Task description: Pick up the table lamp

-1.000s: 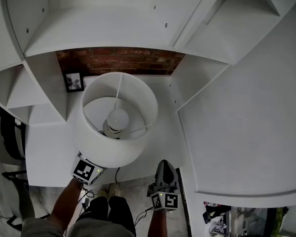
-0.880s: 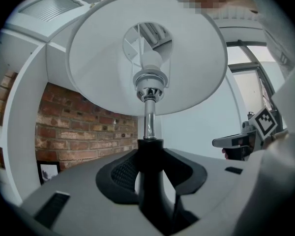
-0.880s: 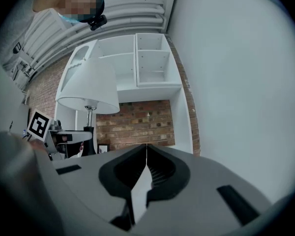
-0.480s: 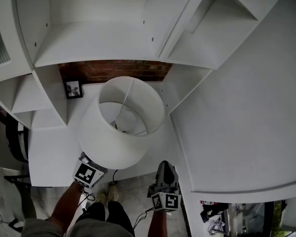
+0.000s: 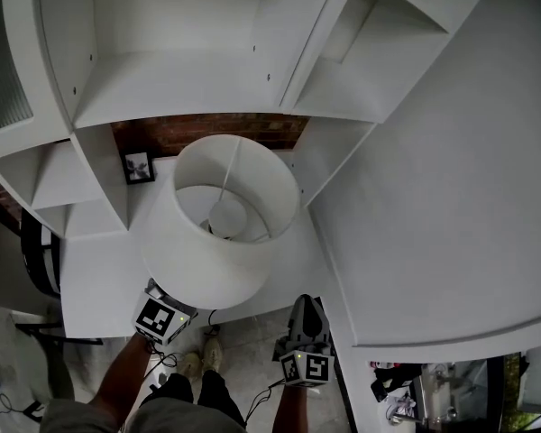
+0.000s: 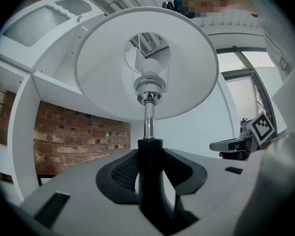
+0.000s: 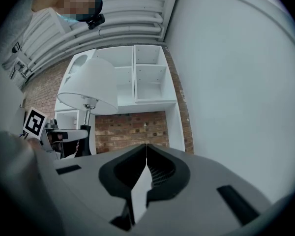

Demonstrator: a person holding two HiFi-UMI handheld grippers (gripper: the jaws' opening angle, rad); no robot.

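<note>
The table lamp has a white drum shade [image 5: 203, 264], a chrome rod [image 6: 148, 119] and a black stem [image 6: 150, 166]. My left gripper [image 6: 150, 173] is shut on that black stem, pads on both sides, and the lamp stands upright in it. From the head view the shade hides the left jaws; only the marker cube [image 5: 162, 317] shows below it. My right gripper [image 5: 305, 307] hangs to the right of the lamp, apart from it, shut with nothing between its jaws [image 7: 146, 166]. It sees the lamp [image 7: 88, 85] off to its left.
A white shelf unit [image 5: 189, 79] with open compartments stands against a brick wall [image 5: 207, 131]. A small framed picture [image 5: 138, 167] sits at the back left of the white desk top [image 5: 95, 282]. A dark cable [image 5: 213, 318] hangs at the desk's front edge. A white wall [image 5: 451, 197] fills the right.
The lamp has come up off the desk in my left gripper, and its shade now leans so the bulb is less visible from above. The right gripper rose alongside, still shut.
</note>
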